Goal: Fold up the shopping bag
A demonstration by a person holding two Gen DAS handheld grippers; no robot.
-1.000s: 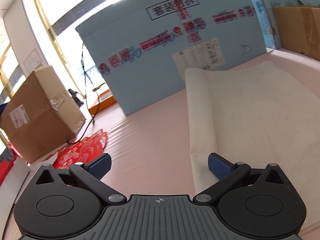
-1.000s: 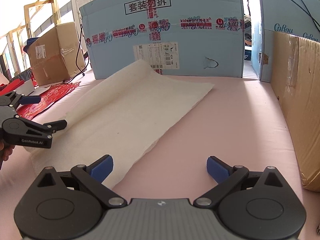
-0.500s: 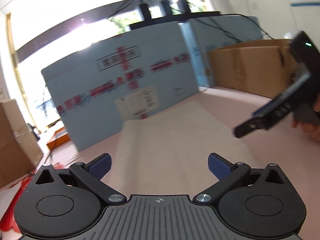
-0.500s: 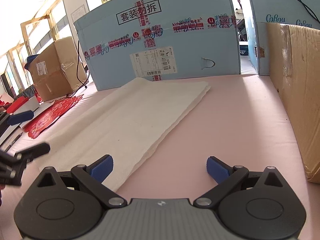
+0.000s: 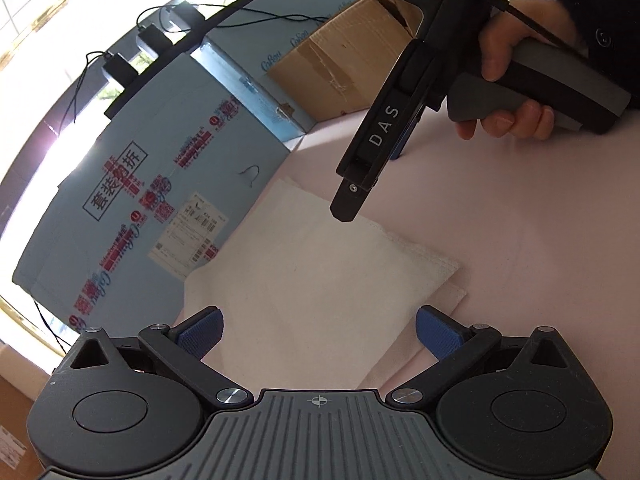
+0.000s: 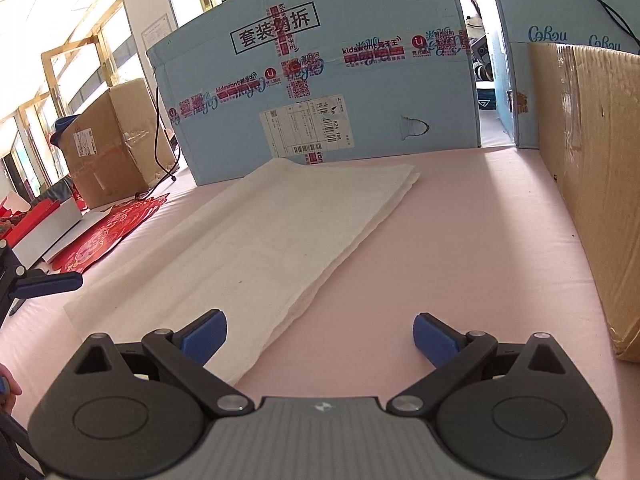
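The bag (image 6: pixel 256 240), white and folded flat into a long rectangle, lay on the pink table (image 6: pixel 460 248). Layered edges showed along its right side and at the far end, which lay near the foot of the blue box (image 6: pixel 320 92) and appeared to touch it. In the left wrist view the bag (image 5: pixel 320 280) lay with one stacked corner toward the right, an under layer showing past the top one.

The left gripper (image 5: pixel 318 334) was held above the near part of the bag, jaws wide apart, nothing between them. Its blue pads (image 5: pixel 200 332) were clear of the fabric as far as could be seen.

The right gripper (image 6: pixel 320 336) hovered at the bag's near right corner, jaws wide apart and empty; the left pad stood over the bag's edge, the right pad over bare table. From the left wrist view the right gripper (image 5: pixel 352 196) hung point-down over the bag's far edge, held by a hand (image 5: pixel 508 76) in a dark sleeve (image 5: pixel 592 12); jaw spread could not be told from that angle.

A brown carton (image 6: pixel 600 184) stood along the table's right side. A second blue box (image 6: pixel 560 80) stood behind it. To the left were another carton (image 6: pixel 108 140) and red paper (image 6: pixel 104 236) on the table. Cables (image 5: pixel 100 72) ran over the box top.
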